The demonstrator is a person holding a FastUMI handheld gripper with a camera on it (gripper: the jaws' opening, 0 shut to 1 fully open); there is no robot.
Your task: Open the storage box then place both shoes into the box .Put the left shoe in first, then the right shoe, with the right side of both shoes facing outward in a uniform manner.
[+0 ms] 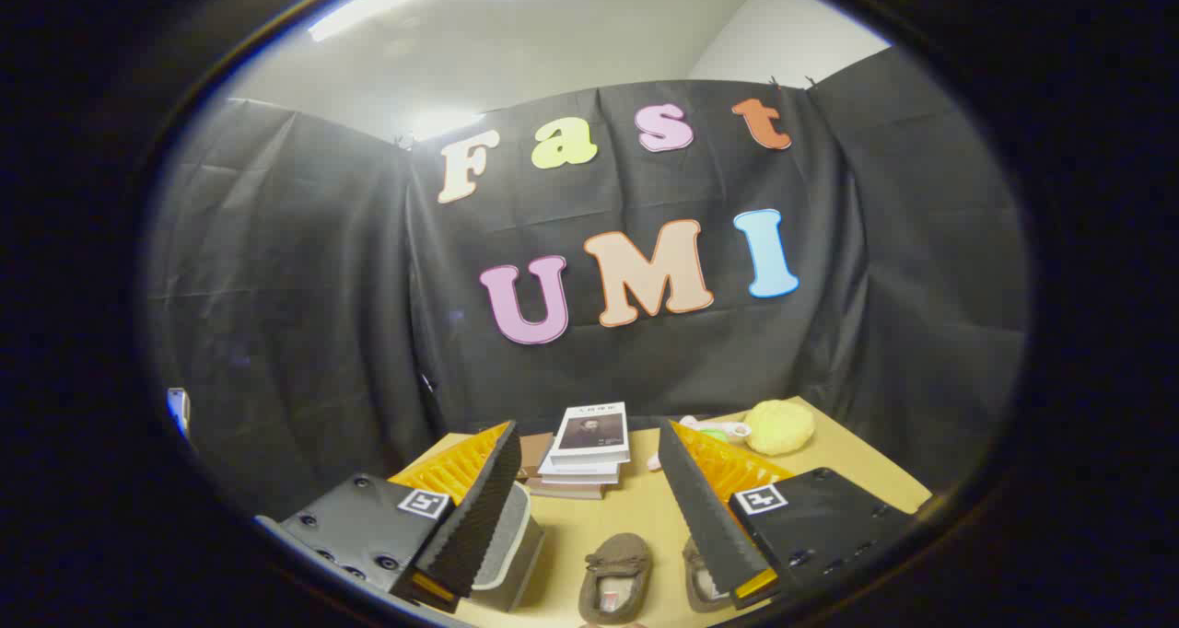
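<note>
— Ribbed pads line the inner faces of the two fingers of the gripper (589,527), and the fingers stand wide apart with nothing clamped between them.

— What lies in the gap?

— One brown moccasin slipper (615,577) sits on the tan wooden table (636,517), between the fingers and low down near their bases, its opening turned up. A second brown slipper (702,580) lies just beside it, partly hidden behind the right finger.

— And the storage box?

— A grey box with a pale lid (509,545) stands just beside the left finger, partly covered by it. I cannot tell whether the lid is open or closed.

— Anything further ahead?

— Beyond the fingertips, a stack of books (586,451) rests near the far edge of the table; the top one has a white cover with a dark picture on it. To the right of the stack, past the right fingertip, lies a yellow fluffy ball (779,426), and next to it a small white and green object (714,431) too small to identify. Black cloth (304,315) hangs behind the table as the booth's wall.
</note>
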